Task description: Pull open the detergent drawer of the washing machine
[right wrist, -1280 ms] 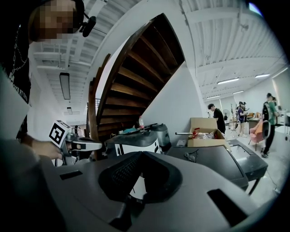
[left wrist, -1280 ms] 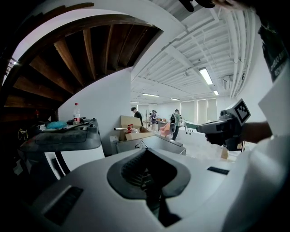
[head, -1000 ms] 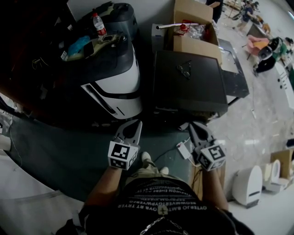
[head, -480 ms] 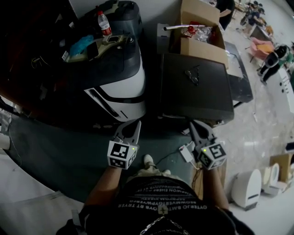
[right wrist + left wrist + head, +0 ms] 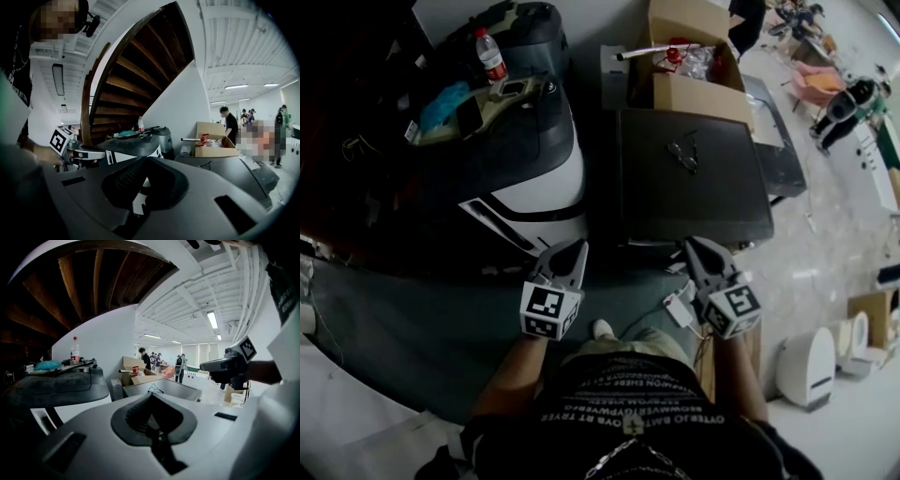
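A dark grey box-shaped machine (image 5: pixel 689 178) stands ahead of me with a pair of glasses (image 5: pixel 682 150) on its top; its front face and any drawer are hidden from above. Left of it is a rounded white and black machine (image 5: pixel 525 178). My left gripper (image 5: pixel 572 247) is shut and holds nothing, just short of the white machine's base. My right gripper (image 5: pixel 692 246) looks shut and holds nothing, near the grey machine's front edge. The left gripper view looks over its own shut gripper (image 5: pixel 151 397) to the grey machine (image 5: pixel 161 387). The right gripper view shows its own gripper (image 5: pixel 147 160).
A water bottle (image 5: pixel 490 54) and clutter lie on the white machine. An open cardboard box (image 5: pixel 689 70) sits behind the grey one. A white power strip (image 5: pixel 680 309) and cables lie on the floor by my right foot. White appliances (image 5: pixel 811 370) stand at right; people are far back.
Both grippers have come forward together, closer to the front edges of the two machines. Their jaws look the same as before.
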`<move>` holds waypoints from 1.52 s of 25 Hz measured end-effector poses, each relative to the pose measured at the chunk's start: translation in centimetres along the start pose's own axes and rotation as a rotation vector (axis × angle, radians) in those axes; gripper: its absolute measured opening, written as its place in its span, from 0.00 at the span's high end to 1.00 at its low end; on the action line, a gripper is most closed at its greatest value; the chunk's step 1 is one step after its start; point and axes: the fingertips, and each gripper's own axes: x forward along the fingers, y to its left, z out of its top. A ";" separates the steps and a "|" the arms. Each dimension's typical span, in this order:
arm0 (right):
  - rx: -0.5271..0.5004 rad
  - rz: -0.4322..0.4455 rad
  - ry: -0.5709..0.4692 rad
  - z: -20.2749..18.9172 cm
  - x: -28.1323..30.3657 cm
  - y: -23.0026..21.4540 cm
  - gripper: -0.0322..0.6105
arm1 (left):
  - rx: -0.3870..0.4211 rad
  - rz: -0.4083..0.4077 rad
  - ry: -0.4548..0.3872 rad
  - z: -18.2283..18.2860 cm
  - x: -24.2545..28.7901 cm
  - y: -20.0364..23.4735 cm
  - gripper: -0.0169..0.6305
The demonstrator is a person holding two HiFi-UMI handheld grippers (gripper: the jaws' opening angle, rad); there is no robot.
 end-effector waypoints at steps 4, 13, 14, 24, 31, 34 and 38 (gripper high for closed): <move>0.016 -0.030 0.053 -1.3 -0.4 -0.4 0.95 | -0.012 -0.039 0.021 -0.9 1.3 -0.5 0.97; 0.070 -0.021 0.117 -3.9 0.7 -2.6 0.95 | -0.014 -0.080 0.100 -3.3 4.6 -1.3 0.97; 0.071 -0.018 0.118 -4.0 1.0 -3.0 0.95 | -0.013 -0.080 0.110 -3.6 5.1 -1.3 0.97; 0.133 0.028 0.195 -5.7 2.5 -7.8 0.95 | -0.014 -0.081 0.179 -4.8 10.7 -4.0 0.97; 0.113 0.094 0.230 -6.9 3.7 -12.2 0.95 | -0.020 -0.028 0.218 -5.8 14.6 -4.3 0.97; 0.071 0.115 0.262 -8.7 4.3 -13.5 0.95 | -0.011 -0.005 0.244 -7.0 15.7 -4.3 0.97; 0.065 0.156 0.305 -11.5 5.3 -14.0 0.95 | 0.015 0.005 0.302 -9.6 17.0 -4.5 0.97</move>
